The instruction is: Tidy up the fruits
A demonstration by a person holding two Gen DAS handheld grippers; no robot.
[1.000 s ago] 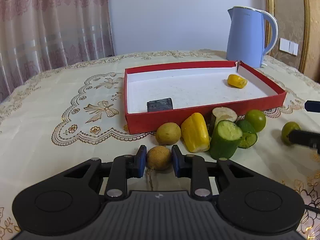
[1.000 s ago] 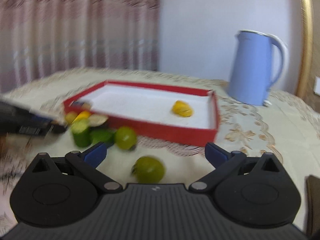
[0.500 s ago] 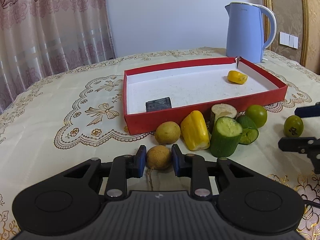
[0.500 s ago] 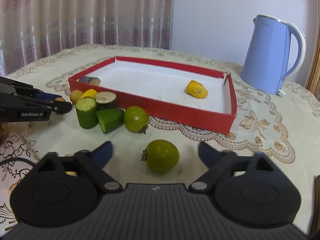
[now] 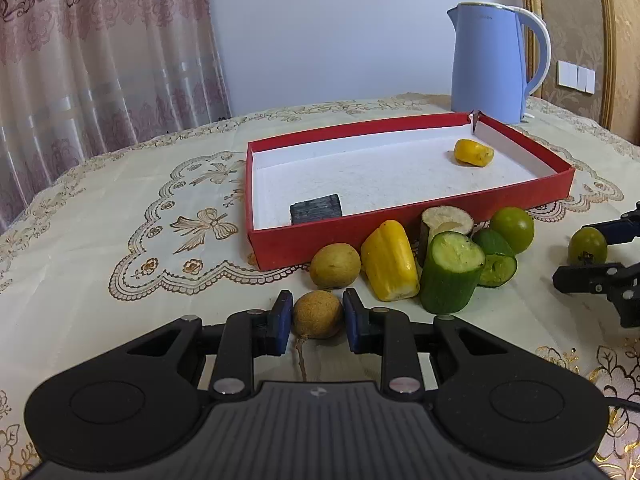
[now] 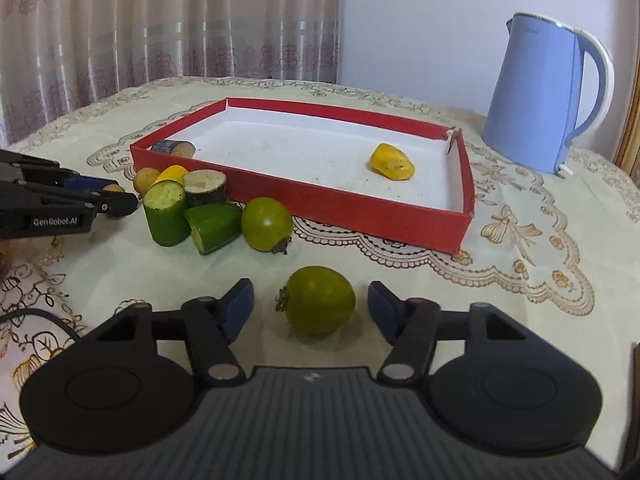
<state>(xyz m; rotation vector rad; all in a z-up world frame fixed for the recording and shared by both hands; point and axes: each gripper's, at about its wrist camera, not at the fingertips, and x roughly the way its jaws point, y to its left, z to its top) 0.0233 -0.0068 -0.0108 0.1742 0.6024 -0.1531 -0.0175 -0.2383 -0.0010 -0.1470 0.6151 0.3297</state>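
Observation:
My left gripper (image 5: 315,315) is shut on a small brown longan (image 5: 317,314) just above the tablecloth, in front of the red tray (image 5: 400,222). My right gripper (image 6: 311,303) is open, its blue pads either side of a green tomato (image 6: 320,300) on the cloth, not touching it. The tray holds a yellow fruit piece (image 5: 473,153) and a dark block (image 5: 316,209). Before the tray lie a second longan (image 5: 335,266), a yellow pepper piece (image 5: 390,266), cucumber pieces (image 5: 451,272), a brown-skinned slice (image 5: 444,220) and another green tomato (image 5: 512,229).
A blue electric kettle (image 5: 490,62) stands behind the tray at the far right. The round table (image 5: 100,208) has a lace-patterned cloth, with curtains behind. The left gripper shows at the left of the right wrist view (image 6: 60,204).
The right gripper has moved forward around the green tomato, which now sits between its open pads. The left gripper stays shut on the longan and has lifted slightly.

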